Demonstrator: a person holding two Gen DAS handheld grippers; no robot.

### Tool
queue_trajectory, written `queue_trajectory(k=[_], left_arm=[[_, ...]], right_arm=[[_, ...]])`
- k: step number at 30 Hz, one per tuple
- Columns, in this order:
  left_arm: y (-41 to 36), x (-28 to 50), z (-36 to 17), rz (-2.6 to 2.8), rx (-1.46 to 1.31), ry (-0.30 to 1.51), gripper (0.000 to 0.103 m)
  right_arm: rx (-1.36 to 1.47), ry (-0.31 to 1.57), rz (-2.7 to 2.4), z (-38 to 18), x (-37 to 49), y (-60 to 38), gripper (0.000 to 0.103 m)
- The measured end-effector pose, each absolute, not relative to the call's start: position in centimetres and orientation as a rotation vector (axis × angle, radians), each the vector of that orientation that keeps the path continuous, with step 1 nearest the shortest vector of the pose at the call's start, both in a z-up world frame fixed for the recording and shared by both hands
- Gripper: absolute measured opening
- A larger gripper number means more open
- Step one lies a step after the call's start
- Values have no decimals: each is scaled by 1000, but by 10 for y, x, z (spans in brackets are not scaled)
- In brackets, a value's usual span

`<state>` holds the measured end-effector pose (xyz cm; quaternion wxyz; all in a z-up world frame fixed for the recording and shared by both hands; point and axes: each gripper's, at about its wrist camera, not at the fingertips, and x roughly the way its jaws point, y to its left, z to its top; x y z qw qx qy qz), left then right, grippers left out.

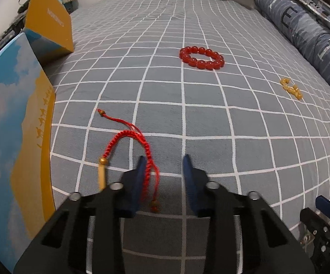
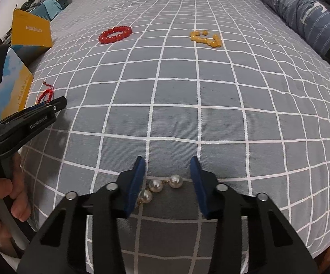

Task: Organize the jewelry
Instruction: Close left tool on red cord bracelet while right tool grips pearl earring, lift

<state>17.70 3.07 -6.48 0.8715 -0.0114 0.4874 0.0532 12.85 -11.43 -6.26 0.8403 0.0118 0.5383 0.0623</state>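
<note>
On a grey checked bedsheet [image 1: 210, 125] lie a red braided cord bracelet [image 1: 140, 146], a red bead bracelet [image 1: 201, 57] and a yellow bead bracelet [image 1: 291, 88]. My left gripper [image 1: 165, 162] is open; the cord bracelet runs across its left finger. A pearl piece [image 2: 160, 188] lies between the fingers of my open right gripper [image 2: 168, 163], close to the left one. The right wrist view also shows the red bead bracelet [image 2: 115, 34], the yellow bead bracelet [image 2: 207, 38] and the cord bracelet [image 2: 46, 94] beyond the left gripper [image 2: 57, 105].
A blue-and-yellow box lid [image 1: 16, 125] leans at the left, with an open yellow box [image 1: 48, 22] behind it. A blue patterned pillow [image 1: 306, 29] lies along the right side. The bed edge is near, below the right gripper.
</note>
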Motion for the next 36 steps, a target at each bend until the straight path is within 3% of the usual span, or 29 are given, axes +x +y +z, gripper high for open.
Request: queue_trajectory(k=[3, 6, 8, 10, 12, 13, 22, 27, 36], left_arm=[[31, 177, -64, 103, -32, 1029, 5], [32, 176, -63, 96, -38, 1032, 4], [32, 175, -63, 94, -41, 1031, 4], [32, 174, -62, 92, -42, 1031, 4], [33, 174, -62, 90, -43, 1031, 4], [33, 174, -62, 91, -43, 1031, 4], [32, 173, -61, 90, -45, 1030, 4], [32, 172, -60, 84, -49, 1032, 4], [32, 167, -50, 65, -59, 1019, 4]], right_arm=[[16, 1141, 132, -61, 127, -112, 25], [9, 1142, 126, -61, 126, -111, 15], [0, 1146, 123, -61, 126, -111, 15], [-8, 1147, 116, -59, 125, -110, 16], [-3, 1152, 118, -58, 125, -111, 44], [6, 1147, 122, -56, 124, -112, 48], [-8, 1191, 126, -59, 122, -108, 48], [-44, 1194, 119, -62, 121, -103, 21], [-18, 1167, 122, -55, 119, -106, 21]])
